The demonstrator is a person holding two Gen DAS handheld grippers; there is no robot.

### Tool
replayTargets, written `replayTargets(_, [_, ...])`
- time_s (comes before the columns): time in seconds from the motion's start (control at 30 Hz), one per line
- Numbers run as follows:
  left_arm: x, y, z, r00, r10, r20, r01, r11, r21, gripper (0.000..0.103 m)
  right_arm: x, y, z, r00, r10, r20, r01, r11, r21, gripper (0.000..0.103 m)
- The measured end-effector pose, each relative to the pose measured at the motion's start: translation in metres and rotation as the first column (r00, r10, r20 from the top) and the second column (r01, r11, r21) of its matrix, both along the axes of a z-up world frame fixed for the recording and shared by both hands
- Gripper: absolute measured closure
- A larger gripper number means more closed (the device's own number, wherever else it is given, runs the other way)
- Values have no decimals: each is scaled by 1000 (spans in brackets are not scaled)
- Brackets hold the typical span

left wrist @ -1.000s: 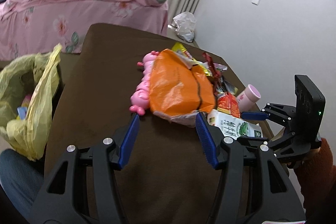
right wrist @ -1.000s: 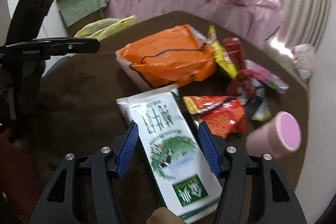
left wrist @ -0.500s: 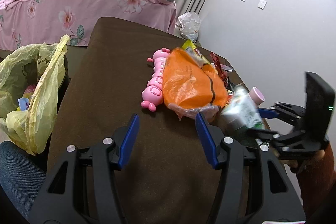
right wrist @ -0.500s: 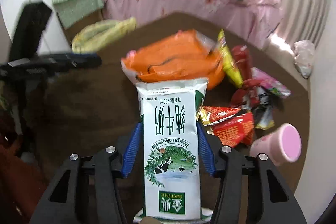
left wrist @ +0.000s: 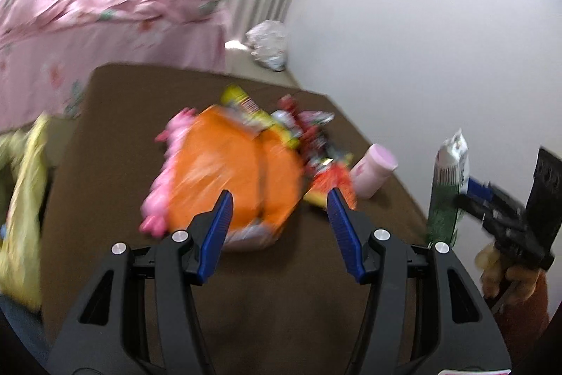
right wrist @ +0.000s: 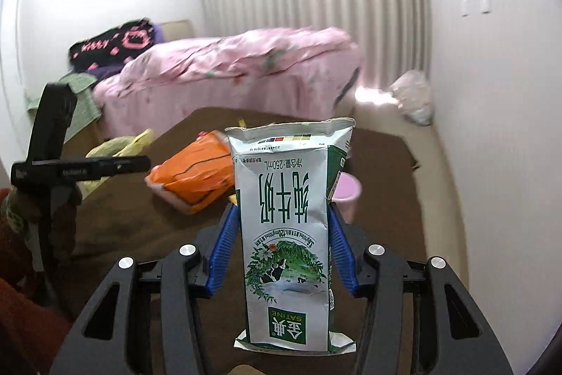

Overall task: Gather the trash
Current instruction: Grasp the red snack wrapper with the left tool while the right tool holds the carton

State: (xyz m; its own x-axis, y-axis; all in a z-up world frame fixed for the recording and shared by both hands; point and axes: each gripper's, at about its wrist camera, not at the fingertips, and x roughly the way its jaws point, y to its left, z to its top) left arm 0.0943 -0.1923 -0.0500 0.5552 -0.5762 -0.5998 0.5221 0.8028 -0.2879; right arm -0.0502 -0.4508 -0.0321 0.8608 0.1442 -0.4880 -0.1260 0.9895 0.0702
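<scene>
My right gripper [right wrist: 281, 209] is shut on a white and green milk carton [right wrist: 286, 234] and holds it upright above the brown table [right wrist: 123, 227]; the carton also shows at the right of the left wrist view [left wrist: 448, 192]. My left gripper [left wrist: 279, 195] is open and empty, just short of an orange bag [left wrist: 224, 174]. Beside the bag lie a pink toy [left wrist: 165, 178], several snack wrappers [left wrist: 309, 143] and a pink cup [left wrist: 374, 171]. A yellow trash bag [left wrist: 21, 199] hangs at the table's left edge.
A bed with a pink quilt [left wrist: 105, 13] stands beyond the table. A white plastic bag [left wrist: 268, 44] lies on the floor by the wall. The wall runs close along the table's right side.
My right gripper closed on the milk carton and lifted it off the table, tilting it upright. My left gripper moved forward toward the orange bag.
</scene>
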Motion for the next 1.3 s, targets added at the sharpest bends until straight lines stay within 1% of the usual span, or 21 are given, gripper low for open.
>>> replayTargets(0.07, [17, -23, 10, 999, -22, 32, 23, 1000, -4, 50, -1, -5, -4, 999, -30, 14, 30, 1000, 8, 55])
replayTargets(0.13, [36, -47, 15, 998, -32, 60, 32, 999, 4, 50, 3, -8, -10, 999, -47, 0, 47, 999, 13, 55])
replayTargets(0.2, [58, -70, 15, 998, -26, 55, 24, 999, 23, 50, 6, -11, -16, 999, -50, -12, 50, 998, 38, 55])
replayTargets(0.23, [76, -85, 11, 999, -16, 30, 15, 999, 35, 50, 7, -14, -18, 999, -51, -18, 52, 997, 52, 55])
replayTargets(0.3, [98, -99, 3, 1000, 12, -10, -12, 999, 49, 50, 9, -15, -21, 998, -58, -28, 60, 996, 71, 55])
replayTargets(0.33, [112, -106, -3, 998, 36, -43, -33, 998, 56, 50, 9, -17, -23, 998, -62, -33, 64, 994, 85, 55])
replayTargets(0.43, [141, -117, -21, 987, 89, -130, -81, 994, 68, 50, 8, -21, -27, 997, -70, -44, 75, 990, 118, 55])
replayTargets(0.5, [154, -120, -32, 976, 107, -189, -94, 993, 77, 51, 7, -23, -30, 996, -70, -57, 77, 989, 127, 55])
replayTargets(0.53, [157, -121, -35, 973, 107, -205, -92, 992, 81, 62, 9, -23, -31, 995, -71, -64, 79, 989, 126, 55])
replayTargets(0.57, [156, -121, -37, 972, 103, -212, -88, 993, 83, 78, 9, -22, -33, 995, -72, -68, 80, 989, 125, 55])
replayTargets(0.6, [154, -121, -38, 972, 93, -214, -77, 993, 85, 84, 9, -22, -34, 995, -72, -71, 81, 989, 127, 55])
replayTargets(0.63, [152, -119, -37, 974, 90, -206, -74, 994, 86, 93, 9, -22, -34, 995, -72, -72, 81, 988, 132, 55])
replayTargets(0.67, [146, -116, -34, 978, 85, -189, -70, 994, 84, 96, 7, -22, -34, 995, -72, -71, 81, 988, 135, 55])
replayTargets(0.77, [125, -107, -22, 989, 57, -137, -48, 996, 70, 99, 8, -22, -33, 996, -67, -66, 76, 987, 143, 55])
replayTargets(0.93, [93, -95, -1, 999, 20, -41, -17, 998, 61, 100, 9, -19, -32, 997, -48, -57, 55, 988, 142, 55])
replayTargets(1.03, [81, -87, 9, 1000, 7, -3, -7, 999, 52, 100, 5, -15, -30, 998, -41, -43, 47, 989, 139, 55])
replayTargets(1.13, [66, -77, 20, 1000, 2, 17, -2, 1000, 30, 100, 1, -16, -28, 999, -35, -34, 40, 989, 141, 55])
replayTargets(1.3, [33, -55, 46, 997, -6, 75, 6, 1000, -6, 100, 3, -22, -29, 998, -44, -52, 52, 986, 160, 55])
